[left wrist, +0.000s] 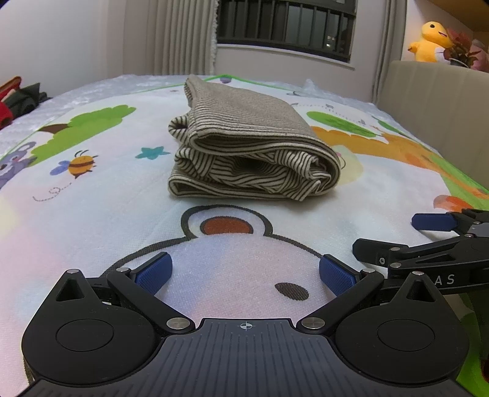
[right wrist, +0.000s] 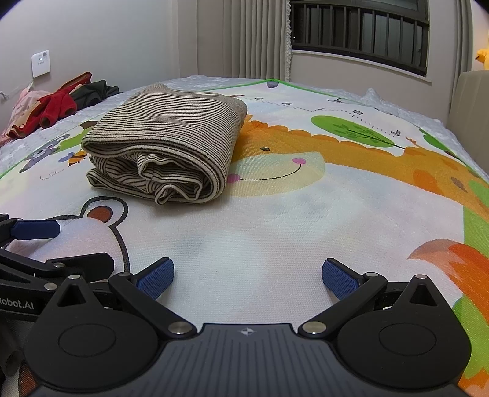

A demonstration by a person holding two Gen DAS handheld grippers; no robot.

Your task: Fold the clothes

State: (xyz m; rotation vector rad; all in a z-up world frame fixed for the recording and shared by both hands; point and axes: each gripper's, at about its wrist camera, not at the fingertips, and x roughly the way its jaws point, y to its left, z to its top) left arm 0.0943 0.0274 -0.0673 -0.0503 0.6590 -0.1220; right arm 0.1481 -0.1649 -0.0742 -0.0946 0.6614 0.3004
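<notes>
A striped beige and dark garment point(left wrist: 250, 149) lies folded in a thick bundle on the cartoon play mat point(left wrist: 91, 189); it also shows in the right wrist view point(right wrist: 165, 143), left of centre. My left gripper point(left wrist: 244, 273) is open and empty, low over the mat, well short of the bundle. My right gripper point(right wrist: 247, 276) is open and empty, beside the left one and to the right of the bundle. Each gripper shows at the edge of the other's view, the right point(left wrist: 434, 235) and the left point(right wrist: 36, 241).
A pile of red, pink and dark clothes point(right wrist: 55, 107) lies at the bed's far left edge. A beige headboard point(left wrist: 434, 100) stands on the right with a yellow plush toy point(left wrist: 431, 41) and a plant on top. Curtains and a barred window point(left wrist: 284, 27) are behind.
</notes>
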